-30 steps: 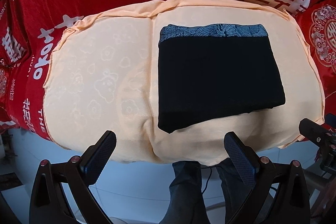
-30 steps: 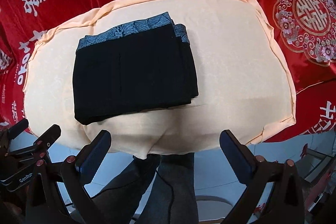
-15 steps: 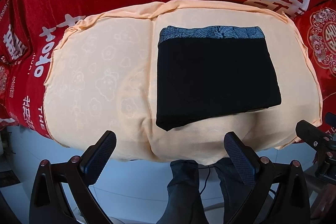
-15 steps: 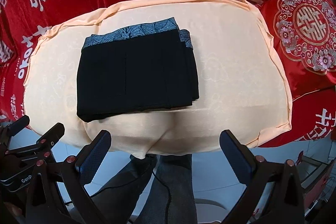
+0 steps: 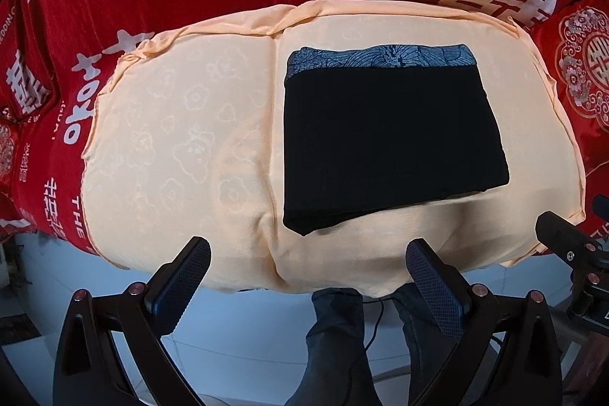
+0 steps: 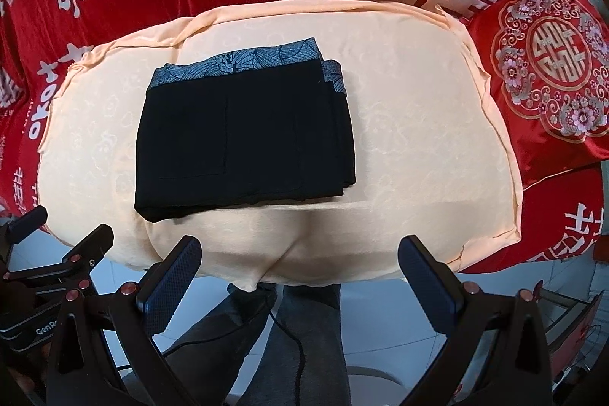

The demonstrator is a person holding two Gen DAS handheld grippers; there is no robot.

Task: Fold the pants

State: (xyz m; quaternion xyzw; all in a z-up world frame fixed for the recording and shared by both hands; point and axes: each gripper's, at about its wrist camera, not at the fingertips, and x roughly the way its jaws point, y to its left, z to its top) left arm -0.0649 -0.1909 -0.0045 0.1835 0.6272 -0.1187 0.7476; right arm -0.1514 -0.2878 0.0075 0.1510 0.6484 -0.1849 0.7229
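Pants (image 5: 392, 139): black, patterned blue-grey waistband, folded into compact rectangle; resting flat on peach cloth (image 5: 182, 124), right of cloth's centre crease, waistband toward far edge. Left tool (image 5: 306, 263): jaws apart, empty, hovering off cloth's near edge. Right tool (image 6: 300, 259): jaws apart, empty, likewise off near edge. Fold apparently complete. Risk: stacked layers stepped along pants' right side, liable to slide or splay if snagged or cloth dragged.
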